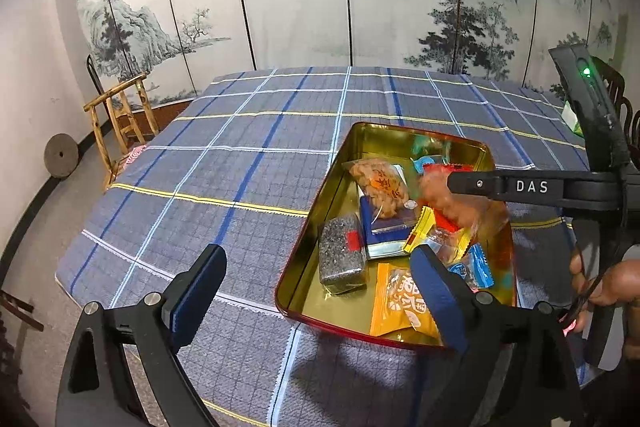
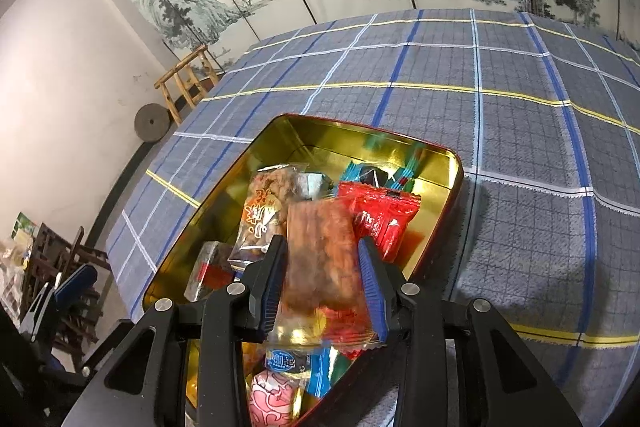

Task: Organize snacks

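Note:
A gold-lined tin with a red outside sits on the blue plaid tablecloth and holds several wrapped snacks. Among them are a grey speckled bar, an orange packet and a red packet. My right gripper is shut on a clear packet of brown snack, held just above the tin's contents. In the left wrist view that packet looks blurred under the right gripper's finger. My left gripper stands open and holds nothing, straddling the tin's near left corner.
The tablecloth spreads bare to the left of and beyond the tin. A wooden chair and a round stone stand by the left wall before a painted screen. A person's hand holds the right gripper's handle.

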`<state>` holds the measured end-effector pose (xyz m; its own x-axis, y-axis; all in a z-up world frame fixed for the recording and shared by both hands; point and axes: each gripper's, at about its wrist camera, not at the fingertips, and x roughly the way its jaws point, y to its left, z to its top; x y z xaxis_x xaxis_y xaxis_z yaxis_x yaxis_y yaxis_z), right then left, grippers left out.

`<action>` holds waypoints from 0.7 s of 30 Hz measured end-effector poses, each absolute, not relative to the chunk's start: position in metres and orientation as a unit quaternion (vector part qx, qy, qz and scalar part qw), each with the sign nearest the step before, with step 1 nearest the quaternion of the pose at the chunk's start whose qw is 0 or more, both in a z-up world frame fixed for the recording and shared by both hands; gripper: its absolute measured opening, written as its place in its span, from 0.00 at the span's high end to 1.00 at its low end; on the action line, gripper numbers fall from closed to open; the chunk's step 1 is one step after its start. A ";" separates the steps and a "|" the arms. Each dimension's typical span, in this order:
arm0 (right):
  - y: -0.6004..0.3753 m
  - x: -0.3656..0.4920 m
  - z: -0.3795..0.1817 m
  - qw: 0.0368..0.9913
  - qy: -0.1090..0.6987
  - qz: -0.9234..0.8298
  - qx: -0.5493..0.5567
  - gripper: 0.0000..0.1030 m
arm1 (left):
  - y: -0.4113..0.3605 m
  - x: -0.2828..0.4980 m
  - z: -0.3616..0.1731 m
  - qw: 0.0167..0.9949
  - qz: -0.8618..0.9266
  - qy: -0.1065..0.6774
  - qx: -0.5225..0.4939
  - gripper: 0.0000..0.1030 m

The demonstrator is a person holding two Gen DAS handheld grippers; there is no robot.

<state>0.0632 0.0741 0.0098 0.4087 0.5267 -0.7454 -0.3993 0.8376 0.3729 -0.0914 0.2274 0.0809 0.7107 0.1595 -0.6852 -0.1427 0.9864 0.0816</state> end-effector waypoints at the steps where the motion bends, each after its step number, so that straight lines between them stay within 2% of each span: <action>1: 0.075 0.062 0.010 0.837 0.468 0.276 0.066 0.63 | 0.227 -0.092 0.081 0.925 0.081 0.372 0.011 0.11; 15: 0.074 0.032 0.028 0.851 0.434 0.293 0.046 0.62 | 0.225 -0.098 0.088 0.931 0.085 0.356 0.005 0.11; 21: 0.074 -0.010 0.047 0.876 0.384 0.293 -0.008 0.50 | 0.224 -0.109 0.096 0.937 0.098 0.334 -0.002 0.11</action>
